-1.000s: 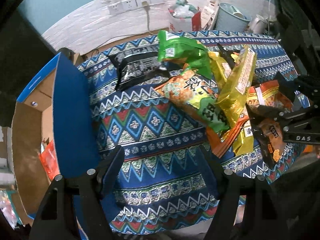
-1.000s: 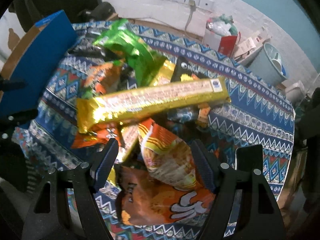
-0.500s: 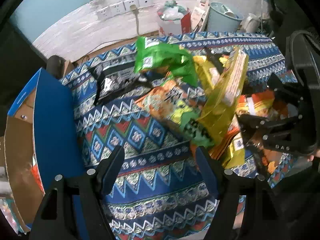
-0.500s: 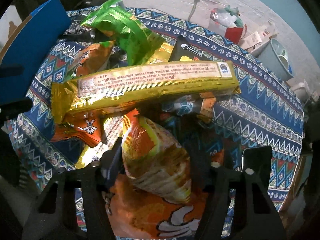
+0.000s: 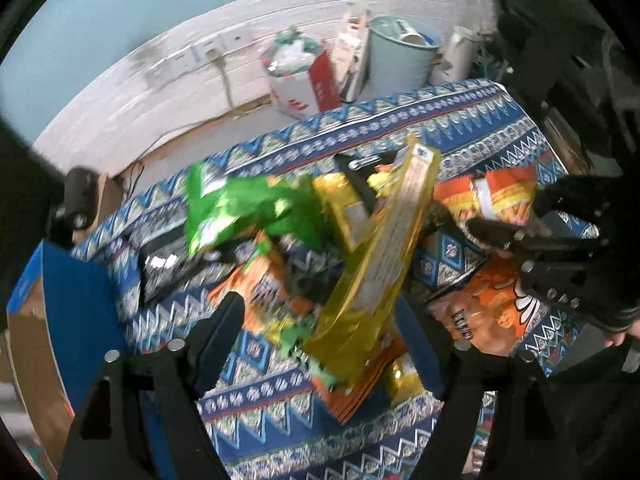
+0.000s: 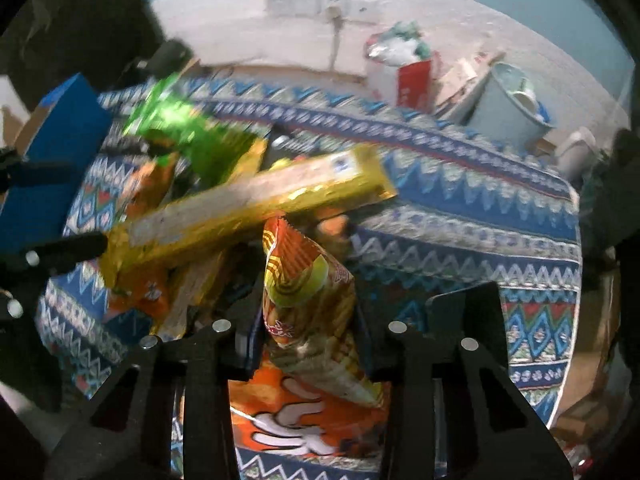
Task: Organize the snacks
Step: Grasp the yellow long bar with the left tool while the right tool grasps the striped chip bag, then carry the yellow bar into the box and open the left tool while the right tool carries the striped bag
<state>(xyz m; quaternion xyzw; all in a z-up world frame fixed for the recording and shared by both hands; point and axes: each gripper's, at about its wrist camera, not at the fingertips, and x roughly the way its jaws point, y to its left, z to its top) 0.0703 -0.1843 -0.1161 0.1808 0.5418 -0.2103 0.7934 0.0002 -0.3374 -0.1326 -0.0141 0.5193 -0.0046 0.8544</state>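
Ahead of my left jaws: gold packet (image 5: 376, 280) blocks.
Near edge: bare tablecloth (image 5: 280, 412), free.
Left: blue box (image 5: 76, 320) walls.

- The right hand-held gripper (image 6: 310, 344) has just been closing, and its jaws now pinch the orange-and-yellow striped snack bag (image 6: 312, 304).
- The left hand-held gripper (image 5: 324, 340) has opened wider, now over the long gold foil packet (image 5: 376, 272).

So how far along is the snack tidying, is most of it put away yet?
Barely started. The blue box at the table's left edge shows a glimpse of one orange packet inside, little else. In hand: the right claw has just been closing on an orange-and-yellow snack bag. The left claw is open over the pile. Left: the long gold pack, the green bag and other packets on the cloth.
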